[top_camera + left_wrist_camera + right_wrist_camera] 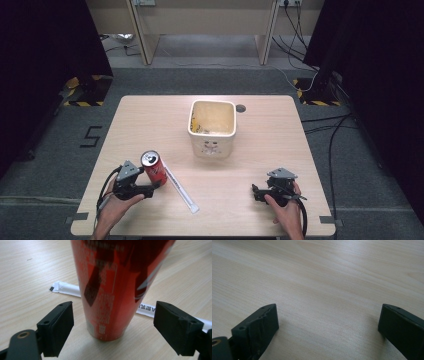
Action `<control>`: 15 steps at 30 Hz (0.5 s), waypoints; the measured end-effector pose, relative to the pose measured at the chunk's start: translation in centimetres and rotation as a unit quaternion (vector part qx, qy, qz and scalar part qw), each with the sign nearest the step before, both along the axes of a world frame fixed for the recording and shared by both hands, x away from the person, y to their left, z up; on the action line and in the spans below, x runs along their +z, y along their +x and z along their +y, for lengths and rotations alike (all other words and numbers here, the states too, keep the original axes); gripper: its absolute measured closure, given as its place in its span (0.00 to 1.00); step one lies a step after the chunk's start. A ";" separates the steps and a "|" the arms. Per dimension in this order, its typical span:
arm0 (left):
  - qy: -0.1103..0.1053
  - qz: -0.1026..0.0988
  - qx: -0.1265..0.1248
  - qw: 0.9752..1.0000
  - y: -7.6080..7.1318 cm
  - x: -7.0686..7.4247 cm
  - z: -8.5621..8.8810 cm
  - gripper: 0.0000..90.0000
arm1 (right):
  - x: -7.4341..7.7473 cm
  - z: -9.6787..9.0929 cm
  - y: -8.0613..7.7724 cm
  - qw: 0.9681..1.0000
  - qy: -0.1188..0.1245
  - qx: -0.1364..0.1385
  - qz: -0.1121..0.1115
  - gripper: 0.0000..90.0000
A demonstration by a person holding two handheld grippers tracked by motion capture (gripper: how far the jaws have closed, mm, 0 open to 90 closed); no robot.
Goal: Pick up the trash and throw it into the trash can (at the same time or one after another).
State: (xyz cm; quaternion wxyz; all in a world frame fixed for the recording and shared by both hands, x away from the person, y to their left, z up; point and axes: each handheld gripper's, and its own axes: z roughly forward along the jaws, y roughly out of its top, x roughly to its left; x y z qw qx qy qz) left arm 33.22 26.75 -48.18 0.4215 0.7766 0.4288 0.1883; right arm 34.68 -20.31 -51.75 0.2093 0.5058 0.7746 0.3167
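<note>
The red drinks can (154, 168) stands upright near the front left of the wooden table (280, 150), just beside a paper-wrapped straw (181, 188), with the left gripper (113, 325) spread wide around its lower body, both jaws clear of the metal. Whether it is full cannot be told, but its thin, smooth, easily dented wall suggests a square, moderate squeeze at mid-height rather than near the narrowing base. The right gripper (328, 327) rests released over bare tabletop, well apart from the cream plastic bin (212, 131).

lab | hazard-taped stands (82, 95) | floor cables (300, 30) | black curtains (45, 45)
</note>
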 end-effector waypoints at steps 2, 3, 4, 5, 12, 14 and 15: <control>-0.002 0.003 0.001 1.000 0.4 -0.1 -0.1 0.18 | 0.0 0.0 0.0 1.000 0.000 0.000 0.000 0.04; -0.001 0.003 0.001 1.000 0.5 -0.1 -0.2 0.18 | 0.0 0.0 0.0 1.000 0.000 0.000 0.000 0.04; -0.001 0.003 0.001 1.000 0.5 -0.1 -0.2 0.18 | 0.0 0.0 0.0 1.000 0.000 0.000 0.000 0.04; 0.002 0.002 0.000 1.000 0.7 -0.1 -0.3 0.18 | 0.0 0.0 0.0 1.000 0.000 0.000 0.000 0.04; 0.002 -0.001 -0.003 1.000 1.2 -0.2 -0.7 0.19 | 0.0 0.0 0.0 1.000 0.000 0.000 0.000 0.04; 0.002 -0.002 -0.002 1.000 1.3 -0.2 -0.7 0.20 | 0.0 0.0 0.0 1.000 -0.001 0.000 0.000 0.04; 0.002 -0.002 -0.002 1.000 1.3 -0.2 -0.7 0.20 | 0.0 0.0 0.0 1.000 -0.001 0.000 0.000 0.04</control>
